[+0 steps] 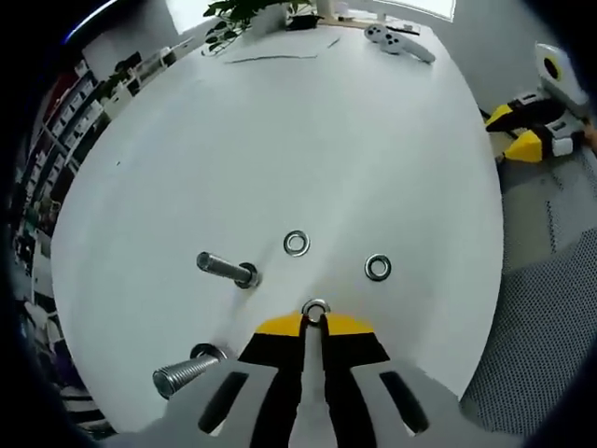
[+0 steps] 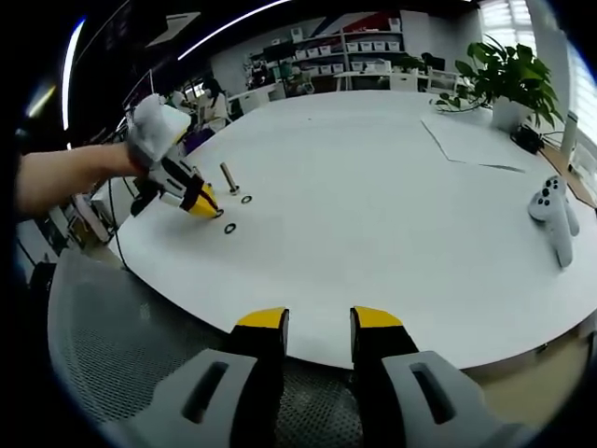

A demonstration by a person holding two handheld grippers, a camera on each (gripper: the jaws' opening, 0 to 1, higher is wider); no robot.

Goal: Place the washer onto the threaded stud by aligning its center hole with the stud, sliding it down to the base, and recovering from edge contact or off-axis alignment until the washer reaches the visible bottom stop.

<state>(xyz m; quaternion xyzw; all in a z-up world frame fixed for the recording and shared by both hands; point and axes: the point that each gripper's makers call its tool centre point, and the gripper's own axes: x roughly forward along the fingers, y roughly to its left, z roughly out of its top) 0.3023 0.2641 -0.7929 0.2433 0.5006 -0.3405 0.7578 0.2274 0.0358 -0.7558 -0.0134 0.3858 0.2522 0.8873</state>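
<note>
The left tongs point(image 1: 314, 315) are clamped edge-on around a washer point(image 1: 315, 308) low over the white tabletop point(image 1: 373, 140), probably so its hole stays free for the threaded stud point(image 1: 227, 269) just beside, while the right tongs point(image 2: 319, 327) hang apart, empty, well away at the tabletop's edge.

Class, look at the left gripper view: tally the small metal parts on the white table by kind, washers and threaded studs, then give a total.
Washers: 3, one pinched in the left gripper, two lying flat
Threaded studs: 2
Total: 5
</note>
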